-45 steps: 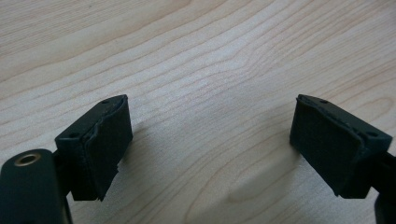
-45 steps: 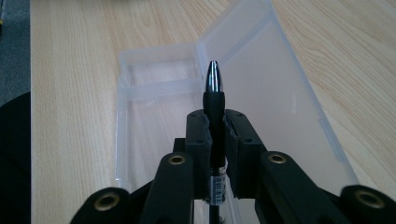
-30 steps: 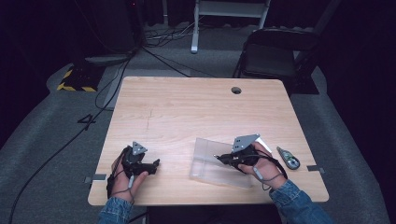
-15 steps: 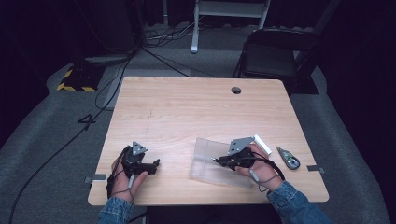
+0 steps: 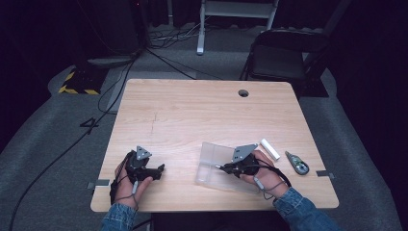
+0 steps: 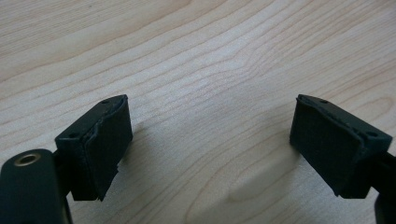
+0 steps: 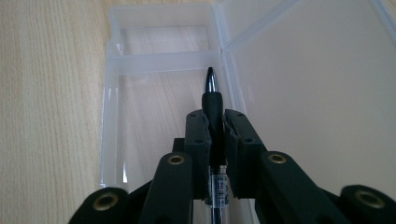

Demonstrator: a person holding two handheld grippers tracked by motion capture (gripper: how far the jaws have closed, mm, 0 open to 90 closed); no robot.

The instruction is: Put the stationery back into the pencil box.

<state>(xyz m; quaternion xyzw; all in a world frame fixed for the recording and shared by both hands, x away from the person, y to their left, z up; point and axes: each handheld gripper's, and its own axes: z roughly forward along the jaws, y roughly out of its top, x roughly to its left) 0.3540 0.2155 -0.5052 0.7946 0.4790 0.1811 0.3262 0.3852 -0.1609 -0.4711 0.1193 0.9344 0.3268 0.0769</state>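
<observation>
A clear plastic case (image 5: 211,166) lies open near the table's front edge, its lid (image 7: 317,88) flat to one side. My right gripper (image 5: 226,168) is shut on a black pen (image 7: 213,100) whose silver tip points into the case's long compartment (image 7: 154,116), just above it. At the front left my left gripper (image 5: 159,168) rests on the bare wood, open, with nothing between its pads (image 6: 105,140).
A white stick (image 5: 270,148) and a small grey tool (image 5: 298,163) lie on the table (image 5: 192,110) right of the case. A cable hole (image 5: 243,93) is at the far edge. A black chair (image 5: 279,57) stands beyond the table.
The right gripper with the pen has shifted slightly left and lower over the case. The left gripper has stayed put.
</observation>
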